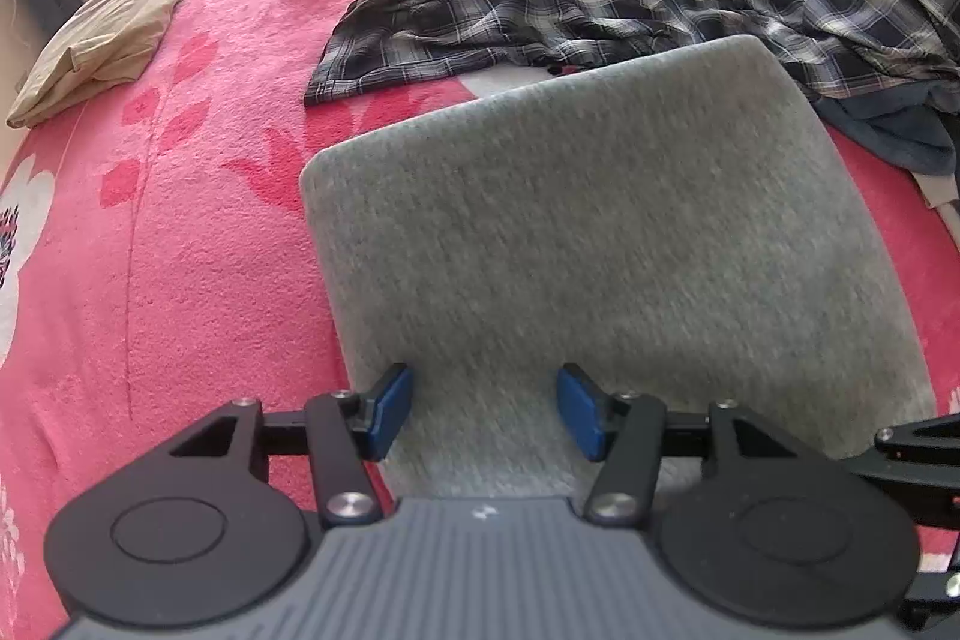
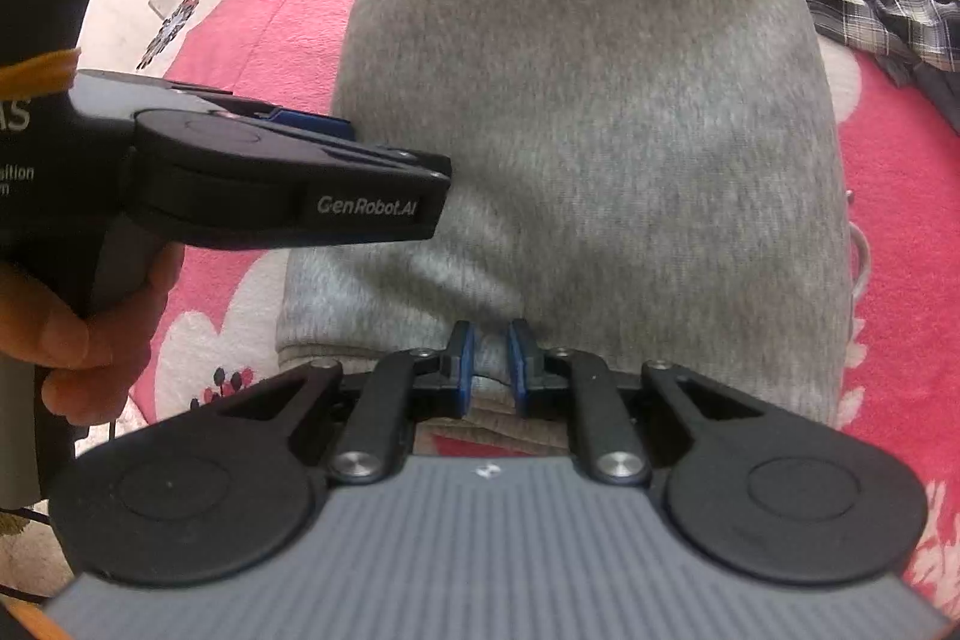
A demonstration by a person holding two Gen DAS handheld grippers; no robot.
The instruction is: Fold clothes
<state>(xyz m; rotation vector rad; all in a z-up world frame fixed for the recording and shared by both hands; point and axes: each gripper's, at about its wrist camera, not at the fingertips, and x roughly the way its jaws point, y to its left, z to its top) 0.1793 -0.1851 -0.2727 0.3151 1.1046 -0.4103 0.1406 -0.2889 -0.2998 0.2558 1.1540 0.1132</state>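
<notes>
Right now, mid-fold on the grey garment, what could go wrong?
1. The right gripper pinches only a small tuck at the near hem of the grey garment; a pull could slip it free or lift one layer only.
2. The left gripper stands open over the cloth, holding nothing, so that side may drag or bunch.
3. The plaid shirt lies just beyond the far edge; a forward fold could land on it.

Pink floral bedspread [image 1: 180, 232] carries grey garment [image 1: 600, 232], plaid shirts [image 1: 540, 10], beige cloth [image 1: 102, 40].
</notes>
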